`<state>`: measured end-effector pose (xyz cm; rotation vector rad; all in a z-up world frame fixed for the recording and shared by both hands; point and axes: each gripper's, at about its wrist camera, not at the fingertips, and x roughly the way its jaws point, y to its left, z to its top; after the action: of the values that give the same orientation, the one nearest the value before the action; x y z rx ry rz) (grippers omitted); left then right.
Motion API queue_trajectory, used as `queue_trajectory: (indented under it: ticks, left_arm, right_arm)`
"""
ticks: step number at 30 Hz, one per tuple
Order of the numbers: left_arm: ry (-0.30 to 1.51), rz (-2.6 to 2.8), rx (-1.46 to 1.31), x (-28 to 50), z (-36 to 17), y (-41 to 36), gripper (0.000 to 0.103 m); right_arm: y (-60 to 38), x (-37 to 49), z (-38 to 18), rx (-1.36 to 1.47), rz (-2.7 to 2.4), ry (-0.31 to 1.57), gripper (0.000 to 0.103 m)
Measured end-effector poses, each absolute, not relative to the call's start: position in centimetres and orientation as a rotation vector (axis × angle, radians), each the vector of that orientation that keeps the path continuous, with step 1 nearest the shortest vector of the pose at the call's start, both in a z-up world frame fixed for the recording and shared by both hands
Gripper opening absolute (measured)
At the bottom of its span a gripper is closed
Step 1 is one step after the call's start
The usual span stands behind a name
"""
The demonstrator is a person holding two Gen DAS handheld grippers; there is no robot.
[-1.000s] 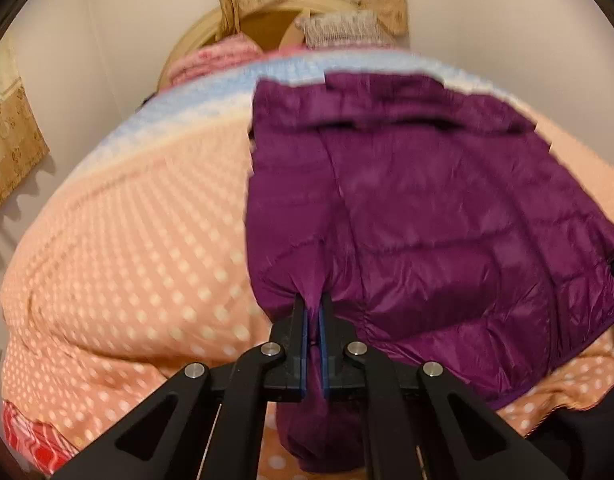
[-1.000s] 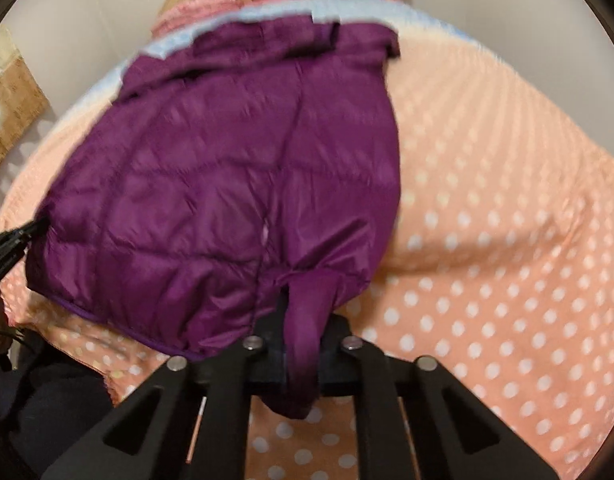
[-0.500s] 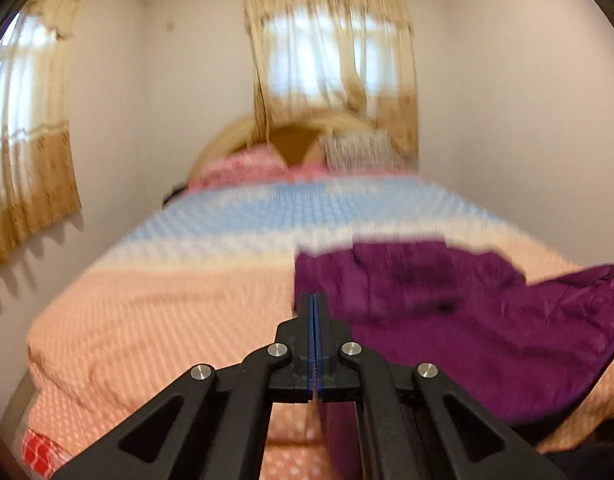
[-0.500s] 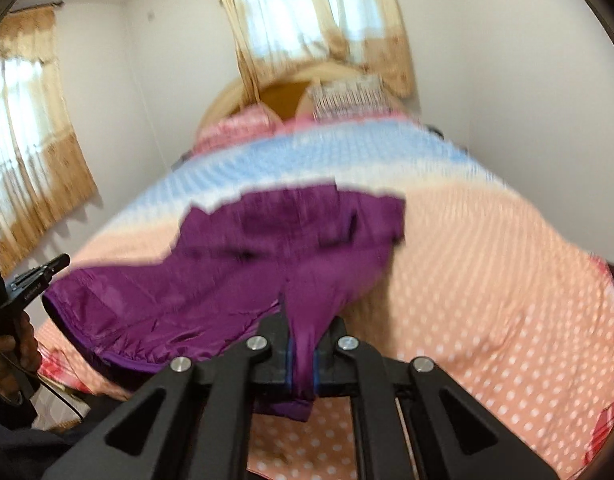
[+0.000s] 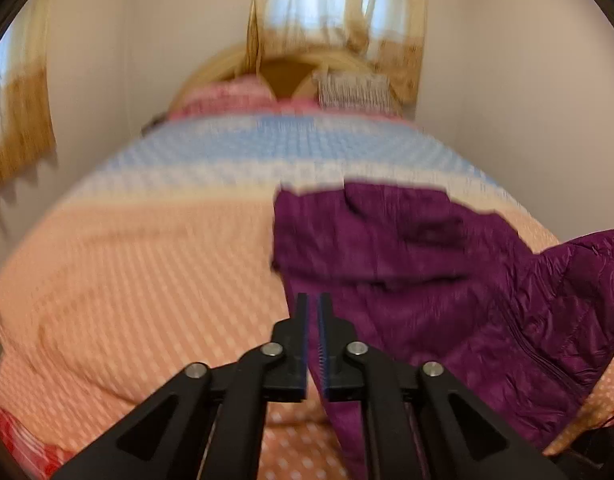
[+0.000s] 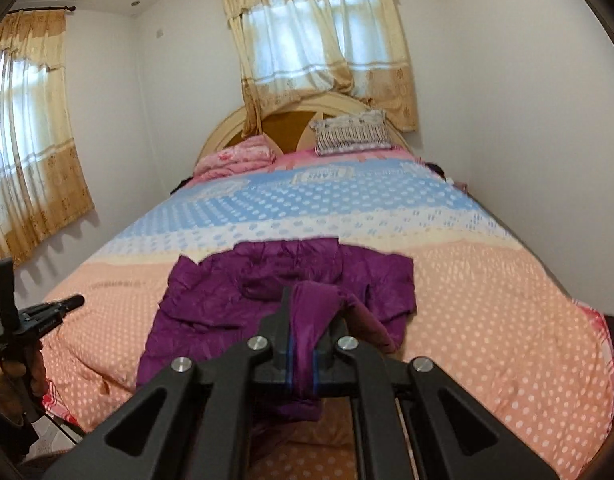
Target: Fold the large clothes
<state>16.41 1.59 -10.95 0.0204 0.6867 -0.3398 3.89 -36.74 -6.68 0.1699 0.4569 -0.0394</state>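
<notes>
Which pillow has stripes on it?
The striped pillow on the right at the head of the bed, propped against the headboard. The pink pillow on the left lies flatter and has a flowery print, no stripes.

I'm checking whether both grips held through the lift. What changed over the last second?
The left gripper has just been opening and no longer pinches the purple jacket, whose hem it held a second ago. The right gripper lifted its corner and is still clamped on it. The jacket's far end stayed on the bed.
</notes>
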Motion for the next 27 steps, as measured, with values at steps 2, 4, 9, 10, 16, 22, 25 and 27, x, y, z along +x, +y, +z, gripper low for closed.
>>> queue_trajectory:
  ticks: [2, 4, 9, 10, 16, 22, 25, 27]
  left_arm:
    - [0.712, -0.321, -0.013, 15.7, -12.3, 1.5, 0.047]
    - [0.725, -0.329, -0.046, 15.3, -13.2, 1.8, 0.082]
    - [0.892, -0.384, -0.122, 15.0, -15.7, 1.3, 0.090]
    - [0.918, -0.377, -0.101, 14.6, -16.6, 0.9, 0.090]
    - [1.086, -0.423, -0.021, 13.3, -20.7, -1.5, 0.090]
    - [1.187, -0.510, -0.035, 12.8, -23.3, -2.3, 0.009]
    - [1.095, -0.577, -0.036, 12.2, -20.8, -2.1, 0.003]
    - [1.031, -0.607, -0.069, 12.2, -18.2, -1.5, 0.003]
  right_arm:
    - [-36.9, 3.6, -7.6, 0.180, -0.035, 0.480, 0.007]
    - [-36.7, 3.3, -8.2, 0.175, -0.029, 0.497, 0.007]
    - [-36.3, 3.0, -10.3, 0.171, -0.014, 0.552, 0.007]
    - [-36.2, 3.2, -10.6, 0.177, -0.014, 0.559, 0.007]
    - [-36.3, 3.2, -11.6, 0.197, 0.005, 0.578, 0.007]
    - [-36.5, 3.0, -12.2, 0.212, 0.013, 0.583, 0.007]
    - [-36.7, 2.8, -11.9, 0.225, 0.007, 0.563, 0.007]
    - [-36.8, 2.6, -11.3, 0.222, 0.001, 0.534, 0.007]
